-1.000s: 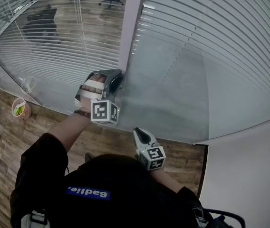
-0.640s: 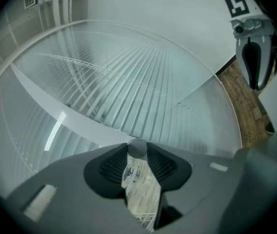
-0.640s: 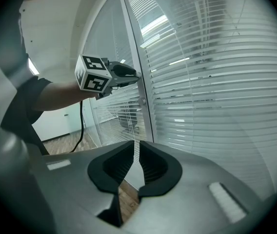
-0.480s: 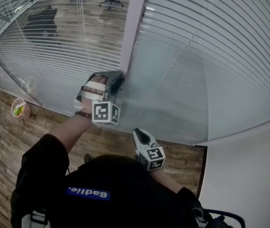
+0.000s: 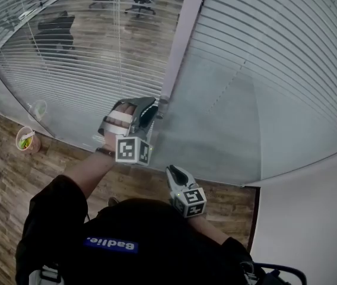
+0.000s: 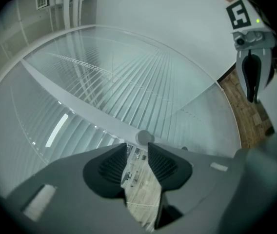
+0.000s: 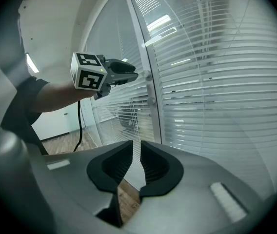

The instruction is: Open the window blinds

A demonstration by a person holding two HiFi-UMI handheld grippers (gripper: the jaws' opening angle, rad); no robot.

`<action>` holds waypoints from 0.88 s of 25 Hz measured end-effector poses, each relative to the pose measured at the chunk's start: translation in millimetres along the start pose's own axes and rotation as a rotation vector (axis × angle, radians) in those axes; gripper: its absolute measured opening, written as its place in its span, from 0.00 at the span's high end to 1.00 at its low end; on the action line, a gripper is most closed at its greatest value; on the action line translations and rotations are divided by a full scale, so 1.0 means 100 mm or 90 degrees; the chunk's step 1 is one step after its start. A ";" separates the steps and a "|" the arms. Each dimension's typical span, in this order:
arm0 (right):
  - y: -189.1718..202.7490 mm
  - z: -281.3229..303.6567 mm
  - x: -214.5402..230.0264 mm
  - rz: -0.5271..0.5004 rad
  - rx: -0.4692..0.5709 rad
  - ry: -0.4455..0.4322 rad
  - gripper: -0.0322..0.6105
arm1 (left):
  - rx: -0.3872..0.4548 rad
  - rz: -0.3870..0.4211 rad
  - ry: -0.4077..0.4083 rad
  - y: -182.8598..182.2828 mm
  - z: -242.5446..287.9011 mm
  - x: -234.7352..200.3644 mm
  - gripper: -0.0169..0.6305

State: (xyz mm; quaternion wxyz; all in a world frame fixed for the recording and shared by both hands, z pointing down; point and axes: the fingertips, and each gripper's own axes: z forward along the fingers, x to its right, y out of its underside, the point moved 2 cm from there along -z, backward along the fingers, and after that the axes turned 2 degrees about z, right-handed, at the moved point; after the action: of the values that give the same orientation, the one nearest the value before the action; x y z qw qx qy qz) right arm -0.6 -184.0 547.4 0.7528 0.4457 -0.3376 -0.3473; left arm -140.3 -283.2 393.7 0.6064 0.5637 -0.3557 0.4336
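Holding your left claw [image 5: 155, 107] at the window post [image 5: 183, 34], you have its jaws spread, just opening wider, with nothing pinched. The round blind knob [image 6: 143, 138] sits just past their tips. Your right claw [image 5: 171, 171] hangs lower, jaws slightly apart and empty; the blinds [image 5: 275, 52] lie ahead.

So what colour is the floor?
Brown, a wood-plank floor, clearest in the head view.

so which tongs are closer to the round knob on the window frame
Left. The left tongs are right at the knob, which sits just ahead of their tips, jaws just opened wider with nothing between. The right tongs hang low near the person's body, well back.
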 end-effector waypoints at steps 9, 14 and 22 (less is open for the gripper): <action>0.10 0.16 -0.40 -0.004 -0.025 0.011 0.87 | 0.042 -0.117 0.042 0.24 -0.45 0.22 0.78; 0.45 0.21 -0.58 0.007 -0.040 0.029 0.87 | 0.072 -0.205 0.094 0.36 -0.73 0.64 0.79; 0.51 0.12 -0.74 -0.006 -0.041 0.048 0.87 | 0.076 -0.327 0.156 0.48 -1.26 1.08 0.80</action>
State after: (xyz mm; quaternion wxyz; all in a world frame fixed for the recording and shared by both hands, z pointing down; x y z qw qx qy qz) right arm -38.8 -110.1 583.4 0.7773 0.4358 -0.2955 -0.3444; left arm -151.9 -144.8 496.7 0.7008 0.6130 -0.0993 0.3511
